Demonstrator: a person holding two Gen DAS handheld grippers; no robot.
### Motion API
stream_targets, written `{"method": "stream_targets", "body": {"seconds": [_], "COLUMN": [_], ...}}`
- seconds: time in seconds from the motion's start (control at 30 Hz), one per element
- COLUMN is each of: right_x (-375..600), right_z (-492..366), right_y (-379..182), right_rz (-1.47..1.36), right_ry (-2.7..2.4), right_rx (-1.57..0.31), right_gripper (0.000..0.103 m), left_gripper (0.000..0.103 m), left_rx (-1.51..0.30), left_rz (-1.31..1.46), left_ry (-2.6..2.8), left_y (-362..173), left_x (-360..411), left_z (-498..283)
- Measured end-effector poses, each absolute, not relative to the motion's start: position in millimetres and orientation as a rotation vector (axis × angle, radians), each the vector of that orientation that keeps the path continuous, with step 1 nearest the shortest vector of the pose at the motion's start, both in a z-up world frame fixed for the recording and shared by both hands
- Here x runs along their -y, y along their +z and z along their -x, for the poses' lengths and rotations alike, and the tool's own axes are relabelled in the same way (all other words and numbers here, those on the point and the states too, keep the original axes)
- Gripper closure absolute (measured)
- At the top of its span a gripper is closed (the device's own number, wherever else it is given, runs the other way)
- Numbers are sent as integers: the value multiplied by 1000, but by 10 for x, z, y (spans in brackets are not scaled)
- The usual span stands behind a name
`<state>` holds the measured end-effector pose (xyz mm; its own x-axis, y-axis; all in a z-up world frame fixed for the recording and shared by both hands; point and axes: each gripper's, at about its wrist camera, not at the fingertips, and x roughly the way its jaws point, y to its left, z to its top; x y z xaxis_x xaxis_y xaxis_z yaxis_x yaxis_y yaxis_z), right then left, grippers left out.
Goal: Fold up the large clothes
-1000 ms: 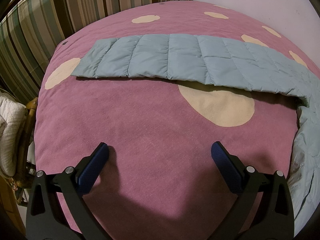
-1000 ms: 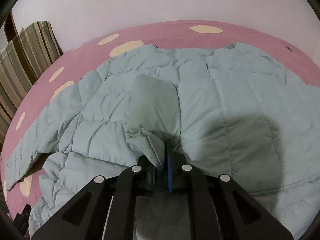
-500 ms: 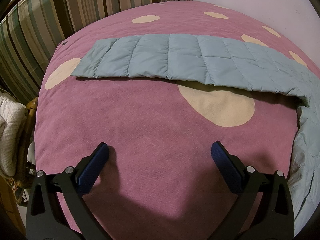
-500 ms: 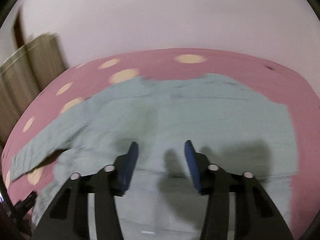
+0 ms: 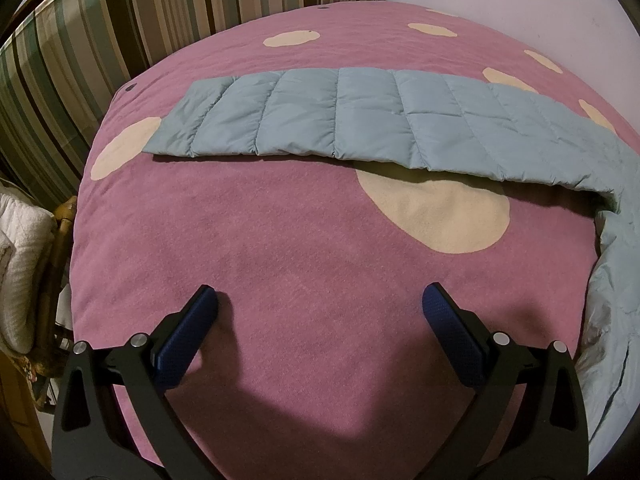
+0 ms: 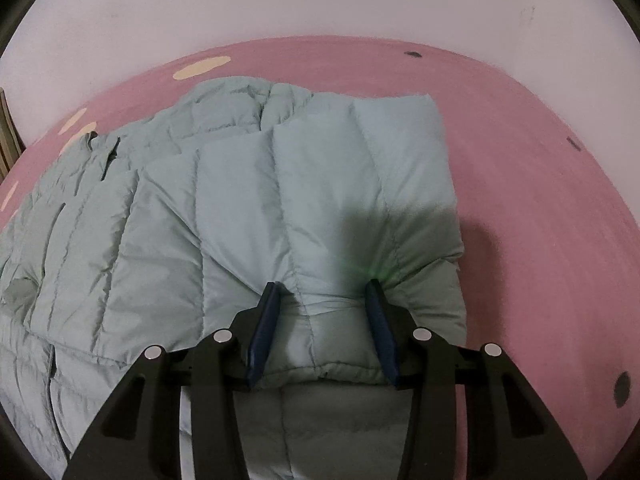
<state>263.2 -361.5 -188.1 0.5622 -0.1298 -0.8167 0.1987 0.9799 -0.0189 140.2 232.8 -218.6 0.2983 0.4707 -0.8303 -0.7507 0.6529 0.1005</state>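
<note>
The right claw [image 6: 322,286] points down onto a pale blue quilted puffer jacket [image 6: 224,216]. Its two blue-padded fingers [image 6: 262,326] are partly spread, and a padded panel of the folded-over jacket bulges up between them – the fabric puckers at both tips, but whether the pads actually squeeze it cannot be told. Around the claw, the jacket lies in layers on the bed, a folded flap on top with its squared end toward the far side, the crumpled body running off to the left. Under it is a pink bedspread [image 6: 540,200] with cream oval spots, and a plain pale wall [image 6: 320,0] stands behind.

The left claw [image 5: 320,300] is spread wide with nothing between its fingers, above bare pink bedspread [image 5: 280,248]. Farther out, one jacket sleeve [image 5: 340,116] lies flat and straight across the bed – its cuff at the left, the rest joining the jacket at the right edge. Beyond hang striped curtains [image 5: 120,20]; a white quilted cloth [image 5: 20,248] sits at the far left. No writing or label is readable anywhere.
</note>
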Motion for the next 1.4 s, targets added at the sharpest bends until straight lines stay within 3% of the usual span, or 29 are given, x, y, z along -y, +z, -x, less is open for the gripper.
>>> {"method": "stream_targets", "body": {"seconds": [0.23, 0.5, 0.63, 0.77, 0.97, 1.13, 1.4], "right_x": [3746, 3912, 3904, 3891, 3665, 3680, 3645], "right_z": [-2841, -3298, -3272, -2972, -2468, -2562, -2566], "right_y": [-1518, -1955, -1881, -1645, -1583, -1831, -2016], "right_rz": [-103, -89, -84, -120, -93, -89, -80], "right_ry": [-202, -238, -238, -209, -161, -163, -162], "right_rx": [-872, -1001, -972, -906, -854, -907, -944], "right_gripper": [58, 56, 55, 29, 29, 29, 15], "left_gripper": [2, 2, 2, 2, 2, 2, 2], "left_rx": [-967, -968, -967, -967, -969, -969, -967], "left_rz": [336, 333, 336, 334, 330, 331, 335], "left_ry": [831, 832, 831, 832, 832, 832, 830], "left_y": [-2184, -2186, -2187, -2188, -2188, -2187, -2186], "left_x": [-2328, -2328, -2331, -2327, -2328, -2328, -2328], "left_z": [-1403, -1409, -1405, -1400, -1390, -1393, -1396]}}
